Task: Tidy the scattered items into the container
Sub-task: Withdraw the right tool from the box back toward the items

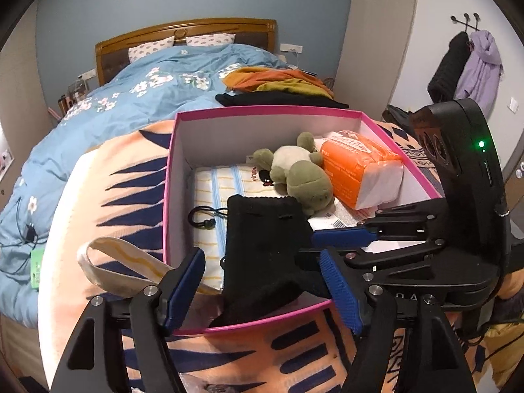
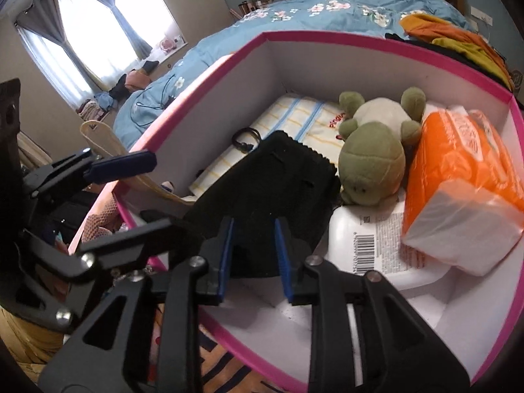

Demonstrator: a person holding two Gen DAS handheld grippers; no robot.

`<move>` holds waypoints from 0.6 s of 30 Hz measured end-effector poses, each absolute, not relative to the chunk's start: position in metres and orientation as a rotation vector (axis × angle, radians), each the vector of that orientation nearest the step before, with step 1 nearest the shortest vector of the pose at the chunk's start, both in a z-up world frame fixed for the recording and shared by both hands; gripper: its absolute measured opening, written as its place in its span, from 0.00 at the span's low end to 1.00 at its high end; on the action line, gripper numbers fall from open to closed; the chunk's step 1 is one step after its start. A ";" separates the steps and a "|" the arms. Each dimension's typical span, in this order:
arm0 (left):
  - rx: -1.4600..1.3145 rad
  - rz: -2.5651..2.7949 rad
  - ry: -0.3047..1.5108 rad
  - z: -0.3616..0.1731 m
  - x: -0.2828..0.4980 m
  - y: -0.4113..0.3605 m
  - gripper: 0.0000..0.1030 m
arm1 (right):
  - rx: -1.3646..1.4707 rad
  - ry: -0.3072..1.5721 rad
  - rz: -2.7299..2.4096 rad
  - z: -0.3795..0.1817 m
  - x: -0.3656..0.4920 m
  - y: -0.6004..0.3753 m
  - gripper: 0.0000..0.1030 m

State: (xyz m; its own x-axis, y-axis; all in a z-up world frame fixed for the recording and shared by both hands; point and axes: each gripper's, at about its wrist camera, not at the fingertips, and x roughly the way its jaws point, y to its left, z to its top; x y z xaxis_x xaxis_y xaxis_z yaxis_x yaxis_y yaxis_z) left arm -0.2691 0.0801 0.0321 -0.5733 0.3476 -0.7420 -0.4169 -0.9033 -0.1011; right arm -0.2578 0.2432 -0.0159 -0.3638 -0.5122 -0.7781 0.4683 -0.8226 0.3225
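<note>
pouch (image 2: 275, 177): matt black felt | turtle (image 2: 373, 160): plush cloth | tissue pack (image 2: 465, 167): glossy plastic

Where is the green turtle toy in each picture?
Left wrist view: the turtle toy lies inside the pink box, right of middle, beside the orange tissue pack.
Right wrist view: the turtle toy sits right of centre, left of the tissue pack.
Shared landmark: the black pouch just in front of it.

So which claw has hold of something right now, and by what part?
The right claw grips the black drawstring pouch by its bottom end, over the pink box. The left claw is open, holding nothing.
</note>
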 end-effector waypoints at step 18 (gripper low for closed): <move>-1.068 2.481 -0.035 0.035 -0.244 0.075 0.82 | 1.107 -0.172 -2.282 -0.002 -0.226 0.272 0.54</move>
State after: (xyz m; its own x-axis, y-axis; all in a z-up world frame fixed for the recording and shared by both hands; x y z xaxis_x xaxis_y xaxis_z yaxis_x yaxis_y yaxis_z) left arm -0.2436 0.0751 0.0349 -0.6067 0.4013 -0.6861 -0.3819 -0.9042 -0.1912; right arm -0.2259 0.2723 -0.0021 -0.4792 -0.5605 -0.6754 0.4532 -0.8170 0.3565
